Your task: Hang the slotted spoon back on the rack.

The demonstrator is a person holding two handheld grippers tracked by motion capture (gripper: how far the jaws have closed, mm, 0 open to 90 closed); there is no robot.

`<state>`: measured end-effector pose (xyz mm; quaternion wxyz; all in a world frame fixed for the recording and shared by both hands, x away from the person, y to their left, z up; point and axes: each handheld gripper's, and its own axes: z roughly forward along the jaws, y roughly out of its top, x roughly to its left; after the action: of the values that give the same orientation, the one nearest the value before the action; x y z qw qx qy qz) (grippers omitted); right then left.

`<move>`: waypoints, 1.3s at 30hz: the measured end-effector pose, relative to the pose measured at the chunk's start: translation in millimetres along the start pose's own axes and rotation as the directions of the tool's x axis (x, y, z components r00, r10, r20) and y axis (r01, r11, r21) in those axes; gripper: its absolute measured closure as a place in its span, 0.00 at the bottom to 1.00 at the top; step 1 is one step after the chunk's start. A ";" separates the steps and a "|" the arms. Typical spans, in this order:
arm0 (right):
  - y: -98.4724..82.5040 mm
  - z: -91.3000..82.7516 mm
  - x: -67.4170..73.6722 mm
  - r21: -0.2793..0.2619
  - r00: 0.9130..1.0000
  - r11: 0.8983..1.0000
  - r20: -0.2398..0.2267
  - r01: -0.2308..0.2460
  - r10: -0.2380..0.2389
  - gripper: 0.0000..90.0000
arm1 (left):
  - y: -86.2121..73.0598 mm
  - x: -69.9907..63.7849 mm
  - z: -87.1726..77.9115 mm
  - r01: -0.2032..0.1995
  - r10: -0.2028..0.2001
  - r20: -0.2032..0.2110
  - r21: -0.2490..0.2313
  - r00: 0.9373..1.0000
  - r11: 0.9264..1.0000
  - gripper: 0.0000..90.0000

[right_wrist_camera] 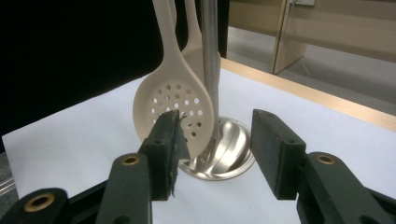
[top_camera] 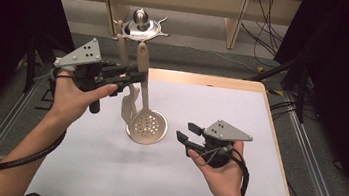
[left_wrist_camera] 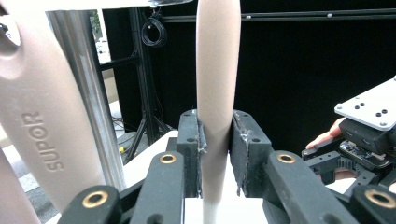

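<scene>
- Dark curtains stand around the white table [top_camera: 212,183], and a wooden edge runs along its far and right sides.
- On the table stands a utensil stand [top_camera: 146,134] with a round steel base and a steel post [right_wrist_camera: 210,60]; beige kitchen tools hang beside this post.
- The left gripper [top_camera: 132,75] is raised, and its jaws are clamped on the handle of the slotted spoon [top_camera: 147,124]; in the left gripper view this handle [left_wrist_camera: 215,93] passes upright between the two pads, and both pads press on it.
- The long axis of the slotted spoon is almost vertical: the handle goes up past the left gripper, and the perforated bowl [right_wrist_camera: 173,112] hangs below it, close to the base of the stand.
- A second beige tool [left_wrist_camera: 42,126], with a printed brand word on it, hangs just beside the left gripper, on the other side of the post.
- The right gripper [top_camera: 185,135] rests low, near the table, with its jaws apart and nothing between them.
- From the right gripper the spoon bowl lies straight ahead, and the jaws point toward it; they do not touch it.
- I judge that the left hand is the working one, and the next move probably depends on lifting the handle along its vertical axis, free from the stand.
</scene>
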<state>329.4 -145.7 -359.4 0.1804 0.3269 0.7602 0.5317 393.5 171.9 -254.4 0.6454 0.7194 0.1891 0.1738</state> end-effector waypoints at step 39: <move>-0.1 -0.2 -2.5 -0.010 1.000 1.000 0.007 0.024 -0.024 0.60 | 0.6 13.7 3.9 0.015 -0.014 -0.021 0.015 1.000 1.000 0.82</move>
<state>331.1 -147.6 -359.6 0.1911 0.3185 0.7608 0.5322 407.3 175.2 -254.1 0.6390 0.7212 0.2025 0.1751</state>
